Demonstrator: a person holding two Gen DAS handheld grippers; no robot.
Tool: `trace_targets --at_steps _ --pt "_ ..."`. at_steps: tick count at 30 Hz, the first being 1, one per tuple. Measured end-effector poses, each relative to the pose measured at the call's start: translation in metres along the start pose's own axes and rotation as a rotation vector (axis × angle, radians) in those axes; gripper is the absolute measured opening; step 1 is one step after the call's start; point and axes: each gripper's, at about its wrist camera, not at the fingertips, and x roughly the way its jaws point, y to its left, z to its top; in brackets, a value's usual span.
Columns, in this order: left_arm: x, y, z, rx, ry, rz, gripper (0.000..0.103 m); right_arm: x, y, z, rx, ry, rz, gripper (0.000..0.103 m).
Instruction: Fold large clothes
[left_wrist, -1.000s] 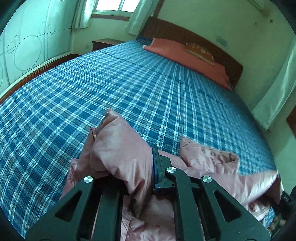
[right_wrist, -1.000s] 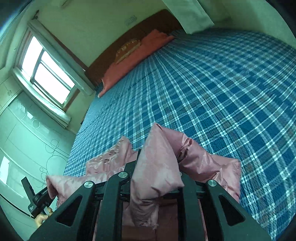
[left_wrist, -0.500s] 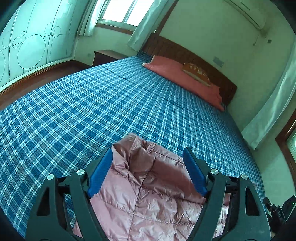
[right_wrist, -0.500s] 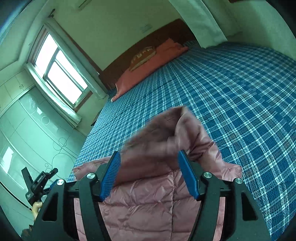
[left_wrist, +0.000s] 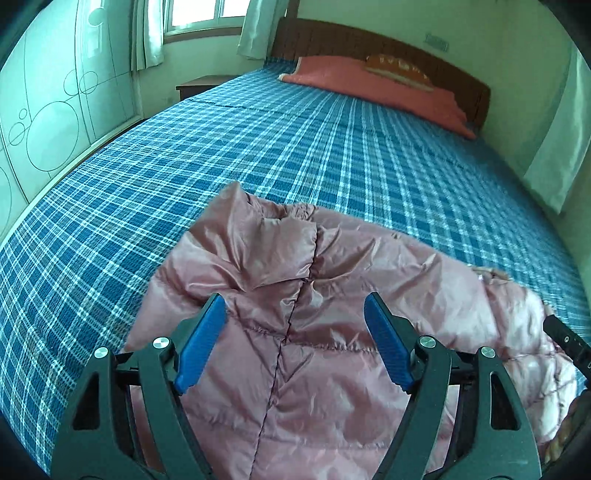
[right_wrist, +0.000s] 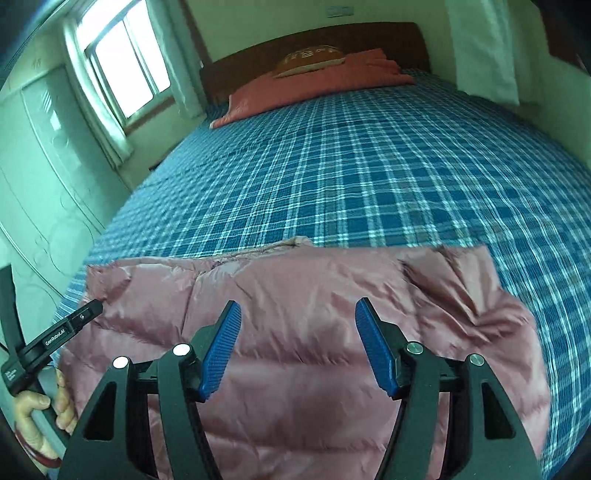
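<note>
Spread wide and gripping nothing, the left gripper (left_wrist: 295, 339) is held above the pink quilted jacket (left_wrist: 295, 295), which lies on the near end of the blue plaid bedspread (left_wrist: 295, 147). Only in the left wrist view can a stitched centre seam and a puckered collar peak be made out; glossy, creased fabric is shown. Beyond the jacket, a salmon pillow (left_wrist: 369, 85) is set against the dark wooden headboard (left_wrist: 369, 40). The right gripper (right_wrist: 297, 343) is likewise parted and empty above the jacket (right_wrist: 295, 295). Only in the right wrist view is the jacket's straight far edge seen, with the person's left hand (right_wrist: 40, 410) beside its left side.
</note>
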Motion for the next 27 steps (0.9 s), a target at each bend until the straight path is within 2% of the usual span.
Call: trace_targets --at_steps 4,7,11,13,14,15,17,18,19,24,27 --pt "0.028 -0.009 -0.005 0.045 0.054 0.064 0.077 0.044 0.003 -0.004 -0.042 0.082 -0.079 0.064" --pt "0.044 -0.014 -0.007 0.069 0.079 0.078 0.078 0.061 -0.002 -0.007 -0.02 0.109 -0.074 0.064" --pt "0.035 -0.011 0.0 0.066 0.084 0.075 0.075 0.041 -0.006 0.002 -0.025 0.07 -0.082 0.064" --pt "0.024 -0.001 0.006 0.034 0.042 0.053 0.075 0.031 -0.022 0.009 -0.009 0.047 -0.101 0.064" --pt "0.022 0.006 0.009 0.018 0.023 0.065 0.075 0.029 -0.032 0.011 -0.002 0.046 -0.124 0.064" --pt "0.026 0.012 0.011 0.009 0.026 0.079 0.075 0.03 -0.041 0.011 0.003 0.054 -0.153 0.064" --pt "0.045 0.025 0.012 -0.026 0.091 0.079 0.076 0.041 -0.058 0.011 0.03 0.101 -0.18 0.064" --pt "0.053 0.031 0.012 -0.058 0.112 0.055 0.078 0.052 -0.07 0.007 0.07 0.143 -0.138 0.064" --pt "0.057 0.034 0.012 -0.076 0.112 0.045 0.079 0.055 -0.076 0.005 0.095 0.138 -0.112 0.067" --pt "0.066 0.02 0.014 -0.005 0.098 0.107 0.082 0.05 -0.075 0.002 0.076 0.099 -0.132 0.068" --pt "0.053 0.027 0.016 -0.029 0.103 0.076 0.081 0.027 -0.079 0.004 0.116 0.064 -0.121 0.068"
